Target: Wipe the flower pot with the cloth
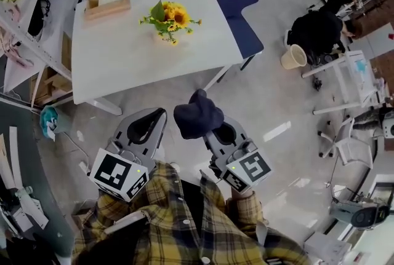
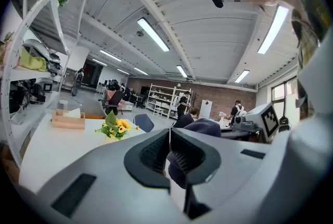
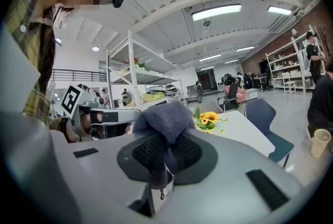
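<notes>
Low in the head view, two grey plastic two-jaw grippers point up the frame, side by side and close to level. The left gripper [image 1: 160,115], left of centre, has its ribbed jaws pressed together with nothing between them. The right gripper [image 1: 208,130], just right of centre, is clamped on a bunched dark blue-grey cloth [image 1: 197,115] that bulges above its jaws. Each gripper carries a black-and-white marker cube [image 1: 119,174] at its rear. Yellow plaid sleeves [image 1: 154,211] fill the bottom edge.

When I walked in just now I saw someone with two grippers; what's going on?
A person holds a gripper in each hand. The right gripper is shut on a dark cloth; the left gripper is shut and empty. The flower pot stands on the table ahead, untouched, so wiping has not begun.
</notes>
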Action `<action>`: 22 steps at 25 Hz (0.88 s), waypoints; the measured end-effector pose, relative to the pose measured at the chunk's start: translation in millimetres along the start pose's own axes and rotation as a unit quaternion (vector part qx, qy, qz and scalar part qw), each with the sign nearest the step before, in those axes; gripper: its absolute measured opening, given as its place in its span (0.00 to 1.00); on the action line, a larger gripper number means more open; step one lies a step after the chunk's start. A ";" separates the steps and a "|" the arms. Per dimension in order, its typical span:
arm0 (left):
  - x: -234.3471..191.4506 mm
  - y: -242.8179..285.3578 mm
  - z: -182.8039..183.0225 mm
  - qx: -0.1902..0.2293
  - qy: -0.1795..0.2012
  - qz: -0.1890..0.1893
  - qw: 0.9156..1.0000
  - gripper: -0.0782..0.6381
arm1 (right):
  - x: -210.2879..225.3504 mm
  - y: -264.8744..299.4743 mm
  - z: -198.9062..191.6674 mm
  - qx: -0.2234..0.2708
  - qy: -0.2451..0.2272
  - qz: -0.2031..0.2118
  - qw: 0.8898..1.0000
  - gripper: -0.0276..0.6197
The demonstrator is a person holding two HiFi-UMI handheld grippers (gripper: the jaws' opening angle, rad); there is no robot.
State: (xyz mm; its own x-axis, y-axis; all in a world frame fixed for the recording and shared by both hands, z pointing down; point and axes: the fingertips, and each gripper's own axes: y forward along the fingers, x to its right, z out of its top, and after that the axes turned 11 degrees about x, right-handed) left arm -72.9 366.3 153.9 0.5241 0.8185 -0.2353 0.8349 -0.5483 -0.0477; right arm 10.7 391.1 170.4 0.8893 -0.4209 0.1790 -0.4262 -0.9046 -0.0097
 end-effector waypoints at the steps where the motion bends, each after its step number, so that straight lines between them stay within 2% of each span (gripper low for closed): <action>1: -9.5 7.4 3.6 0.000 0.003 -0.003 1.000 0.13 | 5.6 10.7 2.0 0.001 -0.002 -0.001 1.000 0.09; 8: -74.2 48.8 20.9 -0.001 0.010 -0.027 1.000 0.13 | 39.5 77.3 3.6 0.000 -0.005 -0.032 0.999 0.09; 13: -101.9 71.7 20.8 -0.014 0.009 -0.037 0.999 0.13 | 61.6 106.2 5.1 0.000 0.001 -0.052 0.999 0.09; 18: -123.7 96.4 16.6 -0.027 0.000 -0.026 0.999 0.13 | 94.8 127.0 -1.6 -0.021 0.018 -0.062 0.998 0.09; 22: -146.8 130.6 18.9 -0.022 -0.004 -0.004 1.000 0.13 | 134.2 149.1 -1.5 -0.034 0.022 -0.059 0.997 0.09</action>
State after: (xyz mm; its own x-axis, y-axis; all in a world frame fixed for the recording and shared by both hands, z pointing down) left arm -44.0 171.3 163.9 0.5157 0.8217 -0.2426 0.8460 -0.5331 -0.0070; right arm 66.3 199.8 194.5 0.9262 -0.3072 0.2187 -0.3309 -0.9403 0.0802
